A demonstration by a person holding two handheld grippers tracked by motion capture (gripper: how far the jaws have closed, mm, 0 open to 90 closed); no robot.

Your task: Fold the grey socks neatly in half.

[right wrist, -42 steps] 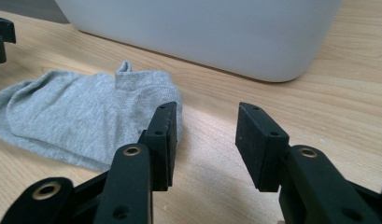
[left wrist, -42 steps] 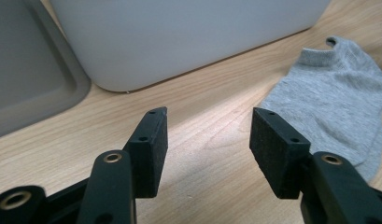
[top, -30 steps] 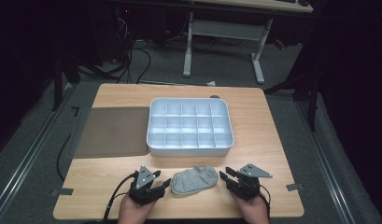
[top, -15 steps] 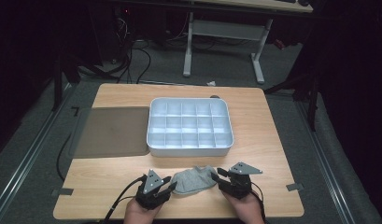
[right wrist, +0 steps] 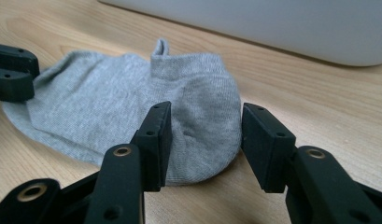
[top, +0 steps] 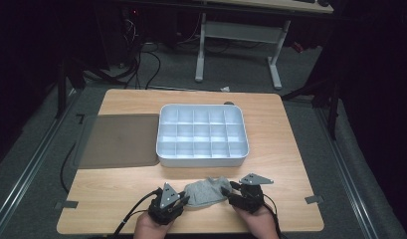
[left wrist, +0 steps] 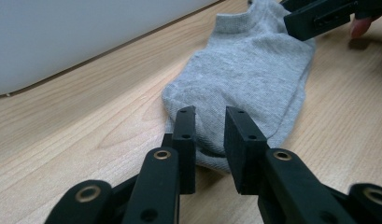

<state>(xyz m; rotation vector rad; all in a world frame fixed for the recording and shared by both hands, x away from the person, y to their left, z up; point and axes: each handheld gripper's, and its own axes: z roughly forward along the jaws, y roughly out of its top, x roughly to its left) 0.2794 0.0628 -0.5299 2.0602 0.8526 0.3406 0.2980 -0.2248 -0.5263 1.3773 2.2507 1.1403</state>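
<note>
Sock (top: 206,192), grey, is seen in high view lying flat near the front edge of the table (top: 285,149), w/ the left gripper (top: 180,201) at its one end and the right gripper (top: 229,192) at the other. Compartment tray (top: 202,136) is set just behind, every cell apparently empty, though the view is coarse; a dark mat (top: 119,140) lies beside it.

Left gripper view: jaws are held apart w/ a narrow gap, tips set over the sock's near end, nothing clamped yet. The right gripper's tip is seen at the far end.

Right gripper view: jaws are spread wider, the sock's rounded end sitting between them, not yet pinched.

Progress, as judged: approx. at the start. Both ends are lined up for a grasp; gripping, lifting, and whatever folding or stowing in the tray is meant are all left to be done.
</note>
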